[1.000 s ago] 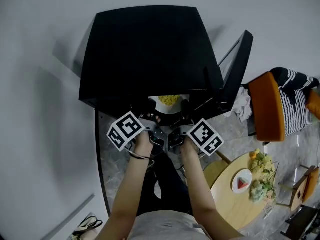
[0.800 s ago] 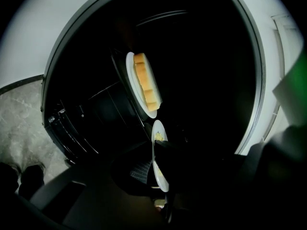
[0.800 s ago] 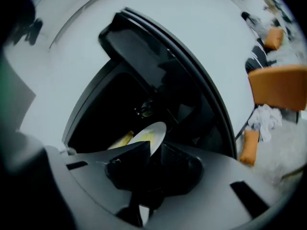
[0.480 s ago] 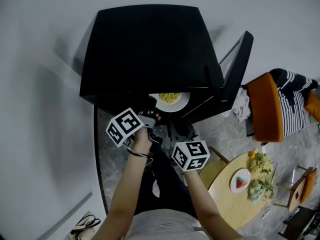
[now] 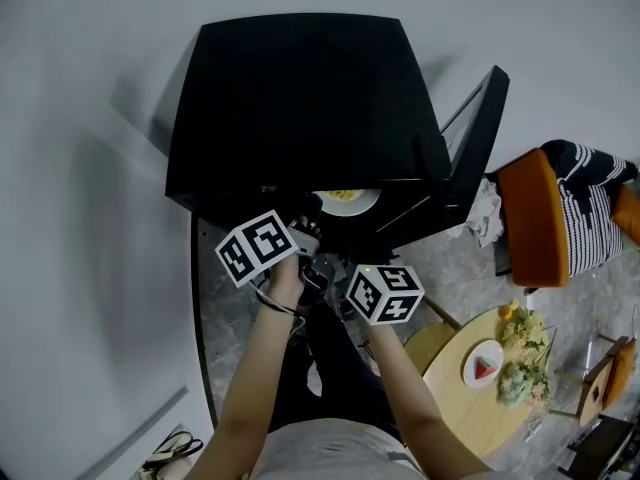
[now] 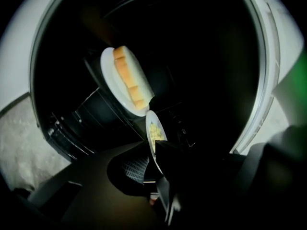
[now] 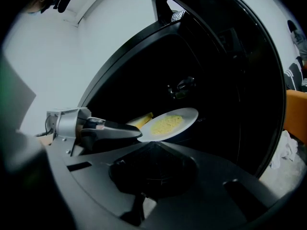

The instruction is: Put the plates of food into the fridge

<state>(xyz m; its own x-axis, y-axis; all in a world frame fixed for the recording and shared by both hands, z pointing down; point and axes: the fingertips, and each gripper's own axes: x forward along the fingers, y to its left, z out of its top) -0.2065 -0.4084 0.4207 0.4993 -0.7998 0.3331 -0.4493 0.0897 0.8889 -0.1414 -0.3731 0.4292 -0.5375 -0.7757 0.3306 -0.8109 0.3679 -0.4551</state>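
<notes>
A white plate of yellow food [image 5: 345, 200] is at the mouth of the black fridge [image 5: 300, 98]. My left gripper [image 5: 312, 222] is shut on its near rim. The left gripper view shows this plate [image 6: 153, 134] edge-on between the jaws. Deeper inside, a second white plate with orange-yellow slices [image 6: 125, 78] rests on a shelf. In the right gripper view the held plate [image 7: 168, 123] hovers level, with the left gripper [image 7: 136, 132] clamped on its edge. My right gripper [image 5: 352, 266] is drawn back below the plate, open and holding nothing.
The fridge door [image 5: 478, 143] stands open to the right. An orange chair [image 5: 535, 213] with a striped cloth is beyond it. A round wooden table [image 5: 450, 388] at lower right carries a plate of red food [image 5: 485, 365] and flowers [image 5: 522, 353].
My right gripper let go of the plate and pulled back toward the person. The left gripper alone now holds the plate, which has moved a little deeper into the fridge.
</notes>
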